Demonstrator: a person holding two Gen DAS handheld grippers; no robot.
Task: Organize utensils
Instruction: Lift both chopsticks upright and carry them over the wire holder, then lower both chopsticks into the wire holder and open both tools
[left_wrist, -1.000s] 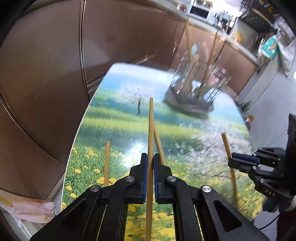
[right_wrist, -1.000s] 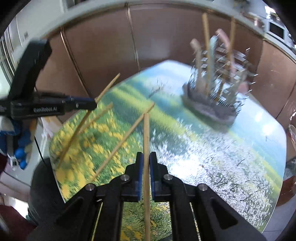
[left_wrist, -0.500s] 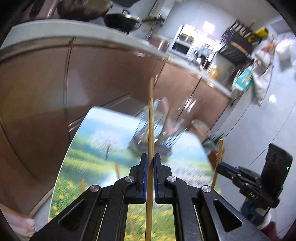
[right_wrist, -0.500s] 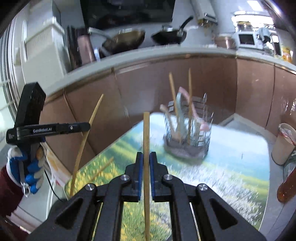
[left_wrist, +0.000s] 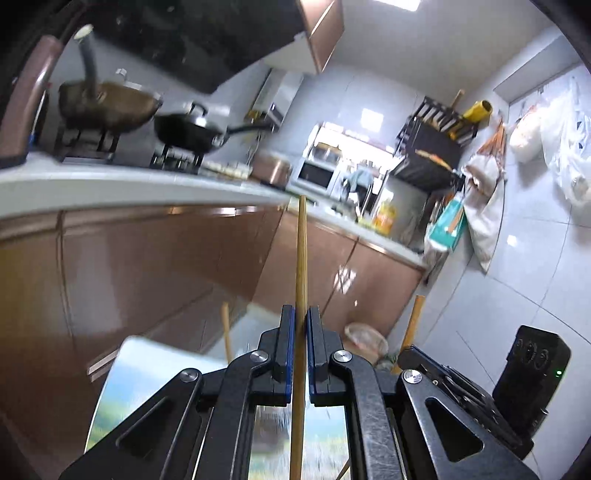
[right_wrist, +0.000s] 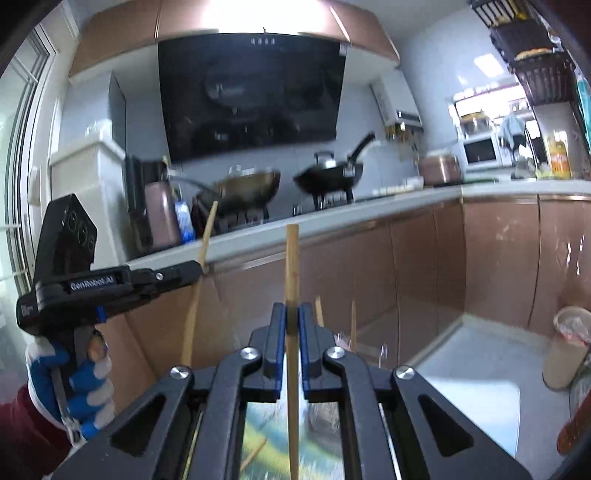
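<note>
Both grippers hang in open air above the table (left_wrist: 122, 369), facing the brown cabinets (right_wrist: 424, 266). The left gripper (left_wrist: 301, 321) pinches one chopstick (left_wrist: 301, 258); the right gripper (right_wrist: 291, 317) clamps another chopstick (right_wrist: 291, 258). Beyond the far edge, chopstick tips (right_wrist: 352, 321) poke up, blurred.

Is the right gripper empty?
No, the right gripper is shut on a wooden chopstick that sticks up between its blue pads.

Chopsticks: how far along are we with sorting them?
Done: both picked up. In hand: the left gripper is shut on one chopstick, the right gripper on another chopstick, both raised. Left: placing them; loose sticks still lie on the table.
</note>
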